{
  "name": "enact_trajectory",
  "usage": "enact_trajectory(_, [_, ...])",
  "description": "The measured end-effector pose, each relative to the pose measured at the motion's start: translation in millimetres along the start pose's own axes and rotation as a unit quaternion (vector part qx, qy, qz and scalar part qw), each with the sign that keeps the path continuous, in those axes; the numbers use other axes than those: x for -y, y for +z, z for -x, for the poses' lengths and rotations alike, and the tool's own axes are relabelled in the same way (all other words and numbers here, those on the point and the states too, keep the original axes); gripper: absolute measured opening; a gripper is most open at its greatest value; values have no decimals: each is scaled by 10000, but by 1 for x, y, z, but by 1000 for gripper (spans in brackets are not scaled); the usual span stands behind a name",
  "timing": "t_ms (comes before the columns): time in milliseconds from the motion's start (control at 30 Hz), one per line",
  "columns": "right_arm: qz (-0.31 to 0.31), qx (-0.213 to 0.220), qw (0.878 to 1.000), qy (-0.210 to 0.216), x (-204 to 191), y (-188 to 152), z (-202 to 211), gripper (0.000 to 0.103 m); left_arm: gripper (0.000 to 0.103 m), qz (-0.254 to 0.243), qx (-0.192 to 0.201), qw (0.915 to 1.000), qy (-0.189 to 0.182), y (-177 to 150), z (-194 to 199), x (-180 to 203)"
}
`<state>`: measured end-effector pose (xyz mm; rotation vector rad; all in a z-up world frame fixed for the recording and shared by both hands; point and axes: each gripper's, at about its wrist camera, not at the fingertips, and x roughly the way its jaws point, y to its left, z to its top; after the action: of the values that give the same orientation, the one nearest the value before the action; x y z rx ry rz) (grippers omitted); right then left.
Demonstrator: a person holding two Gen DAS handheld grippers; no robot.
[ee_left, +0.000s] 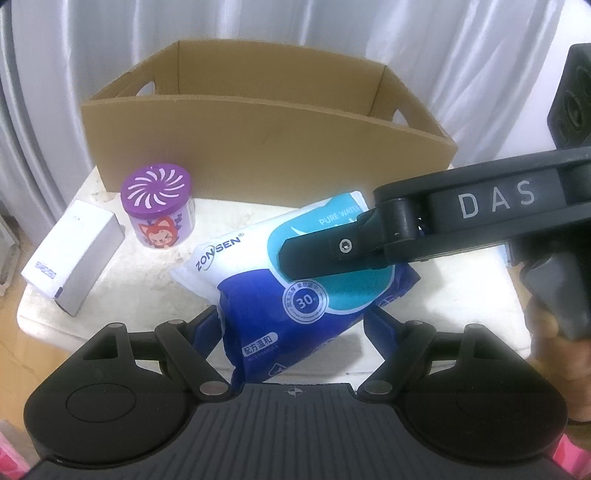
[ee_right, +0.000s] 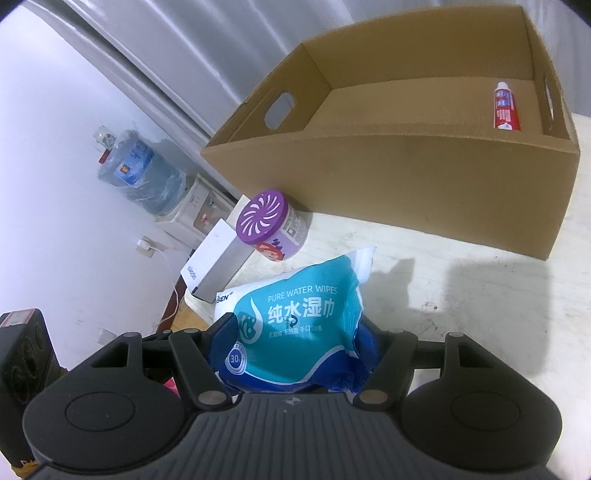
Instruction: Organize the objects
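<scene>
Cream table (ee_right: pixel 461 280) before grey curtain (ee_left: pixel 295 29).

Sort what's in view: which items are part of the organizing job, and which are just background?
Job items:
- wipes pack, between the fingers of both the left gripper and right gripper
- cardboard box
- toothpaste tube, already in the box
- purple-lidded jar
- small white carton

Background:
- water dispenser with its bottle
- curtain
- table

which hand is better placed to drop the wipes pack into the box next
Probably right: its fingers flank the wipes pack with the box open just ahead. The left gripper also straddles the pack's lower end.
</scene>
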<state>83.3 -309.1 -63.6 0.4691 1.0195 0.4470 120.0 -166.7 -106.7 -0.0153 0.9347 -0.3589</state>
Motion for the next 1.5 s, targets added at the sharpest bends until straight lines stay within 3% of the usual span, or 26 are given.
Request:
enact_trajectory(867, [72,293,9995,102,-19,-10,31,70,81,-70,348,9993,73,-2,39,14])
enact_trajectory(1500, [-8,578,9983,108,-34,2,52,70,81,-154,572,9982,43,20,55,14])
